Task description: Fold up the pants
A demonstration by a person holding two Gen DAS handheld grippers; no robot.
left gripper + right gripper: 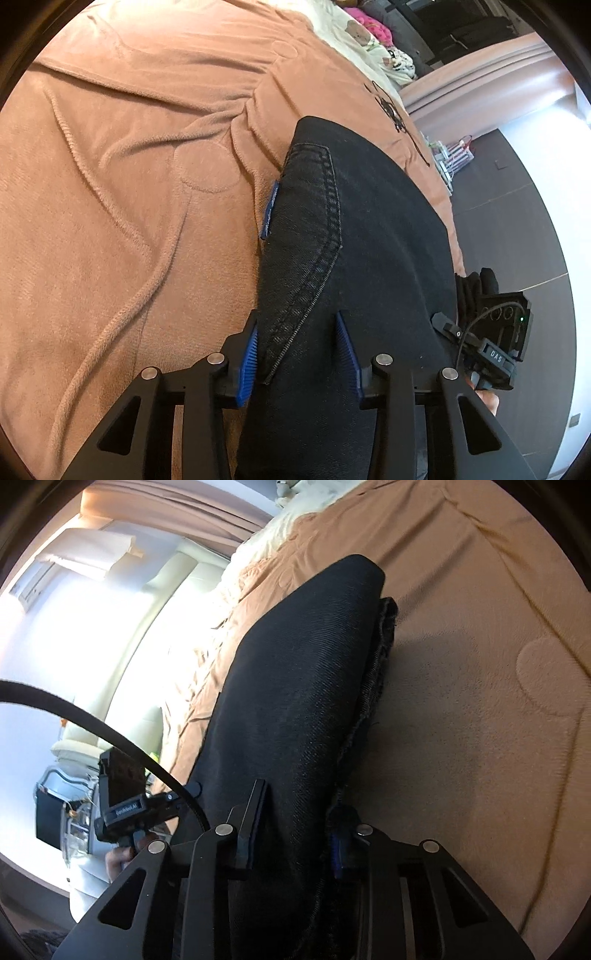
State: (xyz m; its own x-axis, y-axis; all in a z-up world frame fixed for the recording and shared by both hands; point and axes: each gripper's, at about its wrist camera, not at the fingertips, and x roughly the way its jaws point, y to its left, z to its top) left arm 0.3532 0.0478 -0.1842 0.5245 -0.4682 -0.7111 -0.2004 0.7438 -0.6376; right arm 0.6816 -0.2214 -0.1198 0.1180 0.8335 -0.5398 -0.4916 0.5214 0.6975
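Black denim pants [354,236] lie folded into a thick bundle on a peach blanket [110,184]. My left gripper [301,354] has its blue-padded jaws on either side of the near end of the bundle, closed on the cloth. The right gripper's body [495,343] shows at the right in the left wrist view, and one of its blue pads [269,210] shows at the bundle's far side. In the right wrist view my right gripper [295,834] is closed on the pants [295,686] from the other end. The left gripper's body [129,805] shows at the left there.
The blanket [480,701] covers a bed. A cream sheet with a bear print [354,33] and pink clothes [373,26] lie at the bed's far end. Dark floor [517,221] runs along the bed's edge. A black cable [110,734] arcs across the right wrist view.
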